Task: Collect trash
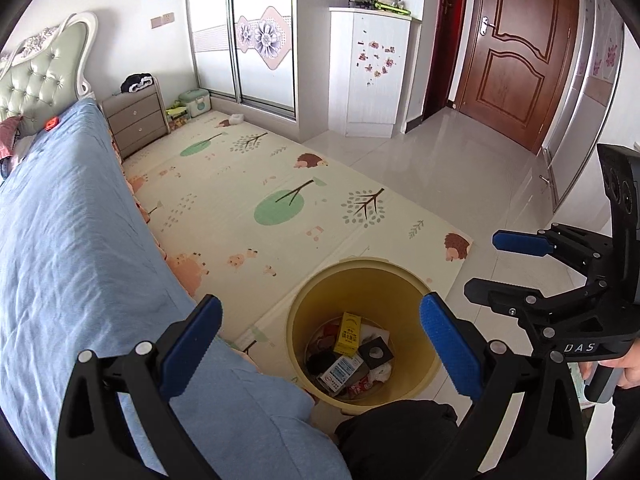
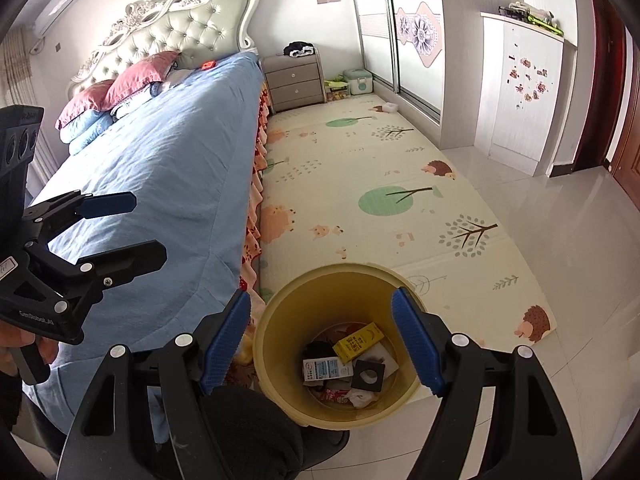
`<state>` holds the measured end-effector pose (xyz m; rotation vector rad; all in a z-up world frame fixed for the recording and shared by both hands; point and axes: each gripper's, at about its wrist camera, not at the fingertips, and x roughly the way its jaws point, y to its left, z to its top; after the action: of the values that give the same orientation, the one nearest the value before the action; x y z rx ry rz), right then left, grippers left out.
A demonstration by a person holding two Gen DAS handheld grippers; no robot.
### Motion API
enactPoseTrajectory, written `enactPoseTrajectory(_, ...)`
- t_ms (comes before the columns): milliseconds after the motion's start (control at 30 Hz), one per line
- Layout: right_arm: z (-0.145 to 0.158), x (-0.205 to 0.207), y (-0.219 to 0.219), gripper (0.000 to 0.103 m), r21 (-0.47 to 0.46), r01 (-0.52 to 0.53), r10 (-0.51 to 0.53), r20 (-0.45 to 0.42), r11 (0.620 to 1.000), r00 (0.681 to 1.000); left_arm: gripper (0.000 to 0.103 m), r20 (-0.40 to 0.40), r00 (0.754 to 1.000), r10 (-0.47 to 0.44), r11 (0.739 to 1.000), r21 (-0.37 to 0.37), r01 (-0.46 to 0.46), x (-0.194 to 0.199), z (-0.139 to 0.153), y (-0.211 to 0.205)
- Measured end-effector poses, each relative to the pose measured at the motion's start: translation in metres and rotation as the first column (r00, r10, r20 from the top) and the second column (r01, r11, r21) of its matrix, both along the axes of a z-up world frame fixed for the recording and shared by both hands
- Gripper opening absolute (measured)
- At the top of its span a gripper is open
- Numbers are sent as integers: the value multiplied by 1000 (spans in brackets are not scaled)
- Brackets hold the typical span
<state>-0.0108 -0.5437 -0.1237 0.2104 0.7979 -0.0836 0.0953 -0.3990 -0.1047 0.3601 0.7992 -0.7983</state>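
Bed (image 1: 72,220): fills the left of the left wrist view, blue cover, no rubbish visible on it.
Left gripper (image 1: 320,344): lower middle of its own view, fingers spread wide with nothing between them, above the bin.
Play mat (image 1: 248,184): centre of the frame; its patterned surface shows no loose litter as far as I can tell.
Bin (image 1: 408,276): yellow, bottom centre, standing at the mat's near corner just beside the bed.
Trash (image 1: 352,354): already lying in the bin's bottom, including a yellow box (image 1: 349,333), a white carton (image 1: 340,370) and a black square piece (image 1: 375,353).
Right gripper (image 2: 320,344): bottom centre of the right wrist view, fingers wide apart and empty, also over the bin.
Progress: judged nearly or fully done; only a small white object (image 1: 237,119) by the wardrobe, upper middle, might remain.
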Motion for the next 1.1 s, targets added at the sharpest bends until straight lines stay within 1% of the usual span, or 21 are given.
enactPoseTrajectory(133, 20, 7, 25, 72, -19, -41, 42, 37, 999, 998, 99, 51, 998, 44, 999, -26, -43, -1, 17, 34)
enactPoseTrajectory(267, 37, 17, 55, 72, -30, -91, 93, 84, 995, 992, 99, 86, 989, 121, 990, -82, -114, 1, 31, 80)
enactPoseTrajectory(400, 52, 28, 94, 72, -52, -158, 164, 130, 986, 978, 99, 125, 969, 214, 973, -118, -199, 4, 43, 132)
enactPoseTrajectory(533, 60, 43, 138, 72, -72, -240, 248, 158, 968, 956, 99, 158, 936, 314, 944, -158, -290, 2, 56, 186)
enactPoseTrajectory(600, 64, 51, 162, 72, -82, -281, 291, 170, 956, 941, 99, 173, 914, 367, 924, -178, -338, 2, 63, 214)
enactPoseTrajectory(700, 69, 62, 195, 72, -98, -330, 343, 191, 939, 920, 99, 200, 872, 447, 890, -199, -410, 1, 70, 256)
enactPoseTrajectory(767, 73, 67, 218, 72, -96, -363, 375, 208, 927, 903, 99, 214, 843, 494, 866, -205, -456, -1, 74, 281)
enactPoseTrajectory(833, 76, 73, 237, 72, -91, -394, 404, 221, 915, 888, 99, 223, 819, 529, 846, -215, -488, -3, 76, 303)
enactPoseTrajectory(967, 78, 83, 276, 76, -92, -449, 457, 233, 889, 858, 99, 228, 760, 608, 792, -233, -564, -8, 78, 343)
enactPoseTrajectory(1100, 80, 88, 308, 77, -113, -472, 484, 259, 874, 836, 99, 240, 697, 676, 736, -266, -622, -12, 84, 375)
